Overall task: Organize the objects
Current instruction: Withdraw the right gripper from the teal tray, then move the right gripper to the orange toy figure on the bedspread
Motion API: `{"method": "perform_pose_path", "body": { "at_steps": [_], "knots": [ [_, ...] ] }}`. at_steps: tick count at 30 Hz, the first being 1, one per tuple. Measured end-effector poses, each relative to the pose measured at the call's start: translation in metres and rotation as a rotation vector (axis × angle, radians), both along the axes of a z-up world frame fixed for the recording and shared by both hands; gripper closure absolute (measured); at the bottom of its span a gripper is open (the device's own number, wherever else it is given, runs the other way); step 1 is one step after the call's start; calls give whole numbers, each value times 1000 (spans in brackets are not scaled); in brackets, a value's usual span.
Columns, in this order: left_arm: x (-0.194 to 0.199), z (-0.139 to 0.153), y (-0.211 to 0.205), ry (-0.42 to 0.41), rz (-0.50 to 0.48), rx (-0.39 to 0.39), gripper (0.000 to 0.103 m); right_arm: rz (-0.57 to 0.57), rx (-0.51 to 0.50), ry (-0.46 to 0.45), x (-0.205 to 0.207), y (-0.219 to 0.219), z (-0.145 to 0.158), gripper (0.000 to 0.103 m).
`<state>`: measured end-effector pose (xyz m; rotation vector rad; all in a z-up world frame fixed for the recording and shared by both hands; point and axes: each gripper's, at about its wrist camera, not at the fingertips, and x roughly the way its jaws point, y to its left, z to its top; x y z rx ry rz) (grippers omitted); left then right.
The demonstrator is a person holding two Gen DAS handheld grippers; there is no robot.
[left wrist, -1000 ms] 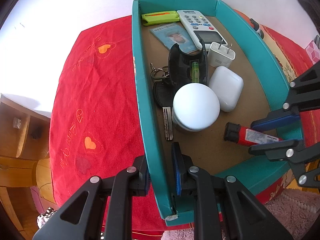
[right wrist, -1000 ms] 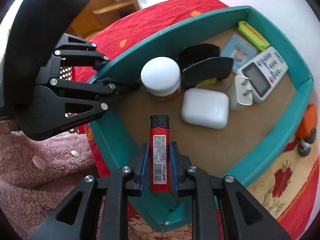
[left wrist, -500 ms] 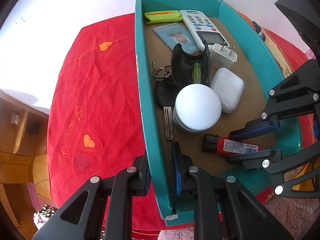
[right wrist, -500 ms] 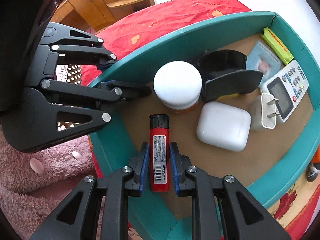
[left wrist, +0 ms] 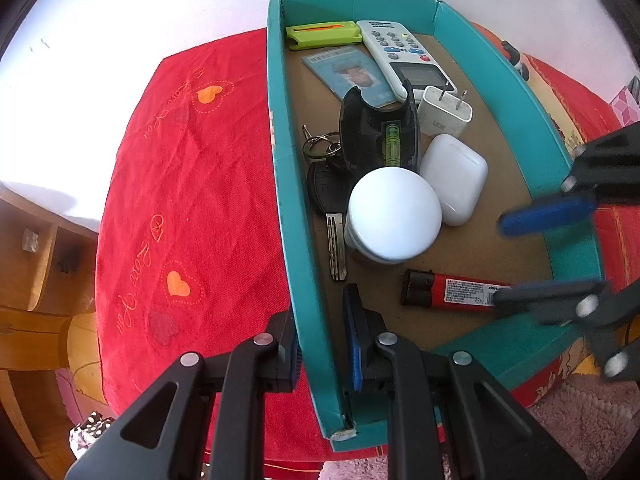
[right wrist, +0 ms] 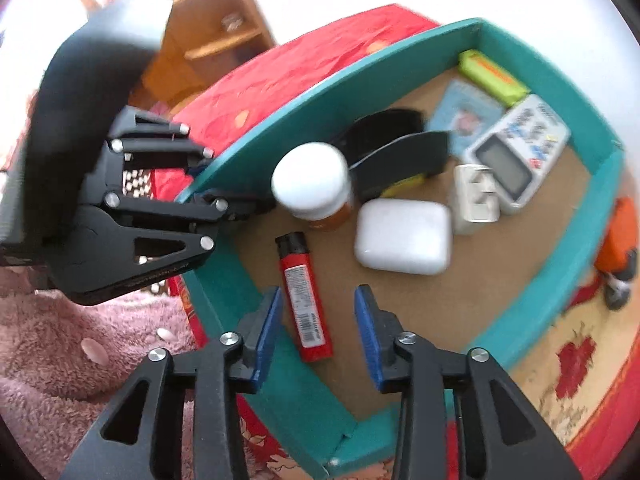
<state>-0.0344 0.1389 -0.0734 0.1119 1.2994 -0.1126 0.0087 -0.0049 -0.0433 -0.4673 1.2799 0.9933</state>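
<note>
A teal cardboard box [left wrist: 284,160] [right wrist: 520,332] stands on a red cloth. My left gripper [left wrist: 320,340] is shut on the box's left wall near the front corner. A red lighter [left wrist: 452,292] [right wrist: 304,300] with a black cap lies flat on the box floor by the front wall. My right gripper [right wrist: 320,312] [left wrist: 536,254] hovers over it with its jaws opening. The lighter's rear end sits between the blue pads, close to the left one, and neither pad presses on it.
In the box are a white-lidded jar [left wrist: 394,216], a white earbud case [left wrist: 454,178], a charger plug [left wrist: 444,114], a remote [left wrist: 404,56], a card [left wrist: 352,76], a green holder [left wrist: 322,34], keys [left wrist: 332,208] and a black holder [left wrist: 376,136]. An orange object [right wrist: 618,236] lies outside.
The right gripper's jaws spread and let go of the red lighter, which now lies on the box floor. The left gripper stayed clamped on the wall.
</note>
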Motion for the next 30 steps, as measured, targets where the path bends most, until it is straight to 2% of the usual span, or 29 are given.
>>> {"method": "perform_pose_path", "body": {
  "at_steps": [8,9,10,13,15,20,23,30],
  "knots": [
    [2,0,-2,3,-6,2,88,-200,54,-55,25,-70,30,63],
    [2,0,-2,3,-8,5,88,-217,85,-42,23,-76,35,57],
    [2,0,-3,2,-11,9,88,-246,78,-47,27,-84,36,54],
    [2,0,-4,0,-9,10,88,-297,28,-99,41,-105,37,54],
    [2,1,-5,0,-8,9,88,-333,18,-99,51,-120,35,54],
    [0,1,-7,-7,-18,20,88,-426,-63,-170,81,-146,12,53],
    [-1,2,-10,-4,-14,24,88,-474,-77,-201,99,-155,-2,49],
    [2,2,-14,10,7,32,88,-455,-58,-262,132,-156,-18,48]
  ]
}}
